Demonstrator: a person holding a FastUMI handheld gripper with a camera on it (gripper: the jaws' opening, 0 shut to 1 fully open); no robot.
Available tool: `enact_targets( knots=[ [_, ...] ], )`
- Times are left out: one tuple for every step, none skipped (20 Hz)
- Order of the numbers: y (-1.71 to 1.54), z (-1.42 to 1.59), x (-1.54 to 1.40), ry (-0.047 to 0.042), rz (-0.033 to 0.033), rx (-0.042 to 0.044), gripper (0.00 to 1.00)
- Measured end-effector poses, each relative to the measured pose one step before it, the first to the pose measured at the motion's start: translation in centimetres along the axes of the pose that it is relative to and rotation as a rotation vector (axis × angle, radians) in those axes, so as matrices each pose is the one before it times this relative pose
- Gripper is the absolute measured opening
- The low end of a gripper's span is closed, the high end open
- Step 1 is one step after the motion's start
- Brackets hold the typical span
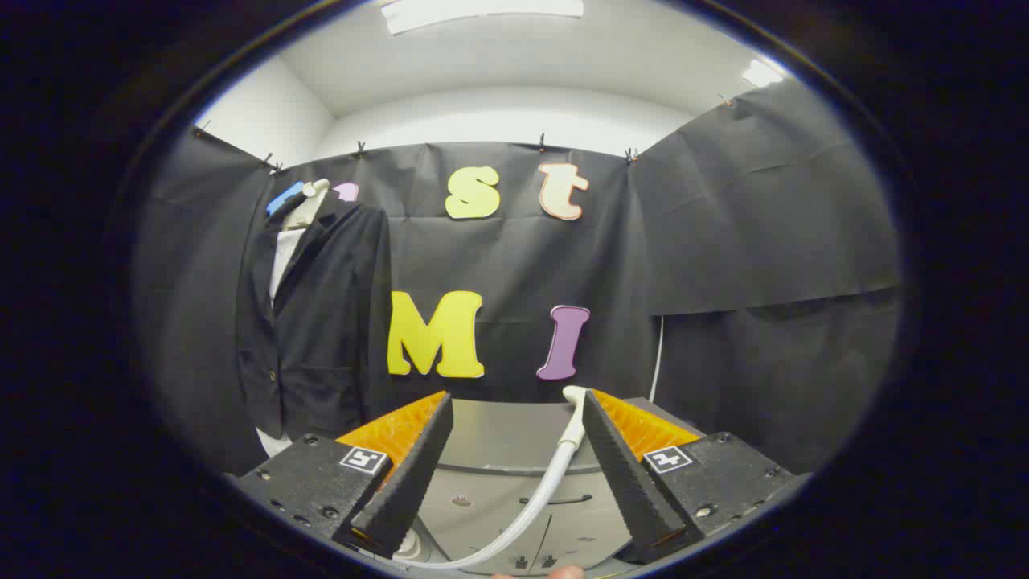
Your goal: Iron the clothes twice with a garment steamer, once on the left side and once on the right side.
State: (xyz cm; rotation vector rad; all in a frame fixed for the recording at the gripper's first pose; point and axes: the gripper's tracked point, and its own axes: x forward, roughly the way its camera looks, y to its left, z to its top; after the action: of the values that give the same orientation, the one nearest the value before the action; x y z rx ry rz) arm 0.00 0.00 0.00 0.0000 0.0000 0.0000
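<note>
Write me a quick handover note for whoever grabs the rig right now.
Gripper: open, holding nothing; the white hose runs up between the fingers, close by the right one.
Steamer unit: grey, below and just ahead of the fingers; the hose's upper end shows at the right fingertip.
Jacket: dark, on a hanger against the booth wall, beyond and left of the fingers.
Done: nothing visible; the steamer is not yet in the grip.
Left: grip the steamer head, pass over the jacket's left side, then its right.

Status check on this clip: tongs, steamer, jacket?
Tongs open, gripping nothing. Steamer just ahead, its hose running between the fingers by the right one. Jacket hangs beyond, off to the left, untouched. Nothing in the way.
</note>
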Motion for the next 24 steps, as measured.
enact_targets(
  knots=[
    [0.057,-0.123,-0.187,0.00806,-0.00018,0.00507,1.0],
    [0.054,-0.118,-0.169,0.00788,-0.00284,0.00445,1.0],
    [-0.068,0.119,-0.212,-0.00226,-0.0011,0.00439,1.0],
    [-0.115,0.197,-0.06,-0.00624,-0.00476,0.00325,1.0],
    [-0.054,0.282,-0.117,-0.00544,-0.00312,0.00053,1.0],
    [-0.072,-0.056,-0.165,-0.00249,-0.0038,0.00187,1.0],
    [0.023,0.213,-0.181,-0.00458,-0.00071,0.00506,1.0],
    [0.249,0.226,-0.124,-0.00447,0.00157,0.00746,1.0],
    [0.112,0.194,-0.098,-0.00363,-0.00061,0.00744,1.0],
    [0.106,0.066,0.009,-0.00114,-0.00254,0.00756,1.0],
    [0.18,0.002,0.043,0.00067,-0.00138,0.00728,1.0],
    [0.266,0.042,-0.017,0.0008,0.00228,0.00703,1.0],
    [0.258,-0.021,0.038,0.00493,0.00005,0.00335,1.0],
    [0.296,-0.156,0.09,0.00296,0.00367,0.00127,1.0],
    [0.273,-0.079,0.012,0.00477,-0.0024,-0.00097,1.0],
    [0.203,-0.075,0.179,0.00368,-0.00096,-0.00017,1.0],
    [0.305,-0.177,0.13,0.00757,-0.00251,0.00076,1.0],
    [0.379,-0.097,0.083,0.0079,-0.0013,0.00342,1.0],
    [0.329,-0.029,0.11,0.00538,0.00064,0.00542,1.0],
    [0.208,-0.061,0.272,0.00602,-0.00457,0.00381,1.0],
    [0.24,-0.048,0.208,0.00531,-0.00681,0.00292,1.0],
    [0.141,-0.077,0.181,0.00589,-0.01035,0.00489,1.0],
    [0.293,-0.004,0.184,0.00764,-0.00729,0.00567,1.0],
    [0.207,-0.263,0.155,0.01445,-0.01309,0.00588,1.0]
  ],
)
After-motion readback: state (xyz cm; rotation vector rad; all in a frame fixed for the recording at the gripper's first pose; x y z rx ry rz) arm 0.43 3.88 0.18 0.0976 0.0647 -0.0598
